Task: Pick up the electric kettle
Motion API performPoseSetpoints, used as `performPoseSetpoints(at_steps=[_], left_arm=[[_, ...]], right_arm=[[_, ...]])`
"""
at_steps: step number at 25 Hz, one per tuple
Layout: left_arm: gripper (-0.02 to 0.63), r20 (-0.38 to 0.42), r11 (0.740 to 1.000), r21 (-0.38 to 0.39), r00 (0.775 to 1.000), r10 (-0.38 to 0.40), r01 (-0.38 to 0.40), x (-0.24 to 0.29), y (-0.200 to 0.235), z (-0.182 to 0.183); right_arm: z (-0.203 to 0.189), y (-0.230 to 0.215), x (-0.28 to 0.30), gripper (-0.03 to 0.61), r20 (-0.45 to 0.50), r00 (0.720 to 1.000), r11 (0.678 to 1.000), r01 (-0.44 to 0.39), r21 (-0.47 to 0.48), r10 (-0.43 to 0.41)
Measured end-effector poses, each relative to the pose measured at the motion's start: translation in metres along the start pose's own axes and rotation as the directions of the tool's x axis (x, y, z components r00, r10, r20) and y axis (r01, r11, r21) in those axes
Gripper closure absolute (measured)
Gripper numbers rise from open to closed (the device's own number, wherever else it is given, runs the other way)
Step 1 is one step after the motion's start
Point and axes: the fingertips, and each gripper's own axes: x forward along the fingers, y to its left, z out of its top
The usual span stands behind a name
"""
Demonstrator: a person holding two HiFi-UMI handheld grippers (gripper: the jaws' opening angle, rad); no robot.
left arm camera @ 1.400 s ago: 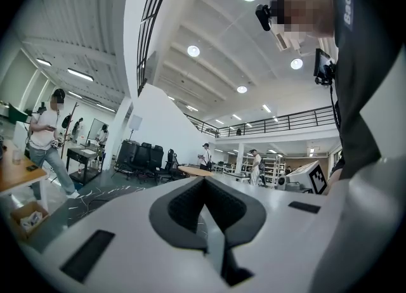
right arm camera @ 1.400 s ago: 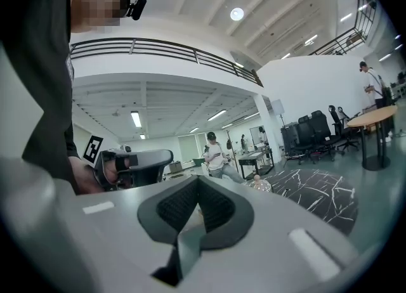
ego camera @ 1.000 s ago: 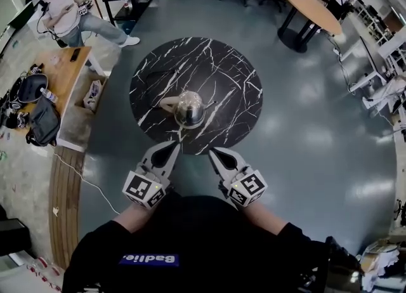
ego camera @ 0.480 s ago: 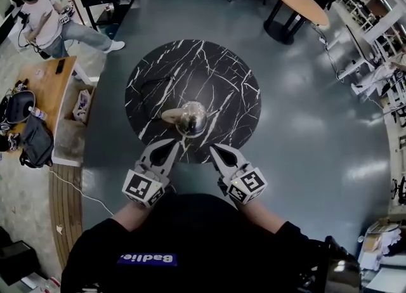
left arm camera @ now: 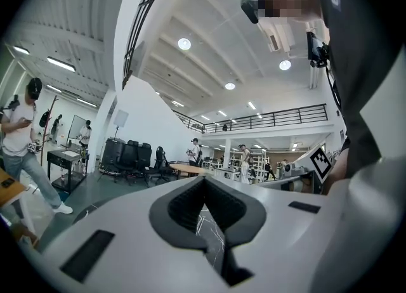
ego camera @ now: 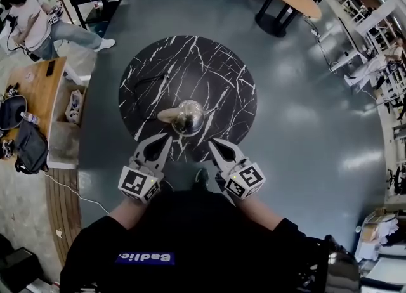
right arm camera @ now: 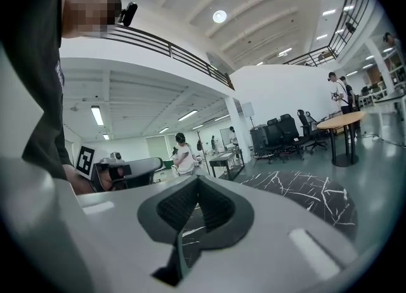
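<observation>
Toward the near edge of the marble table (ego camera: 209, 63) stands the electric kettle (ego camera: 188, 117). Nearer, the left gripper (ego camera: 167, 139) and right gripper (ego camera: 213, 142) flank it, jaws closed, holding nothing.

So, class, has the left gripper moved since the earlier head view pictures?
Yes. The left gripper has pushed farther forward over the near rim of the black marble table, ending closer to the electric kettle.

Electric kettle (ego camera: 188, 115) on the round desk (ego camera: 190, 63), toward its near rim; left gripper (ego camera: 166, 138) over the near-left rim, right gripper (ego camera: 213, 141) over the near-right rim; side desk (ego camera: 38, 89) well to its left.
</observation>
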Motion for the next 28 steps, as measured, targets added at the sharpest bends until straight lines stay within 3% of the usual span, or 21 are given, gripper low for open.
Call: performPoseSetpoints(at_steps=[17,28], left_arm=[[0.607,-0.057,0.997,0.013,0.996,0.071,-0.07,0.056,0.002,-0.027],[0.606,-0.104,0.994,0.002,0.989,0.109,-0.109,0.065,0.019,-0.046]], right_arm=[[-0.001,-0.077,0.006,0.568,-0.023,0.998,0.997,-0.058,0.05,0.06],[-0.013,-0.1,0.014,0.552,-0.055,0.996,0.992,-0.066,0.11,0.072]])
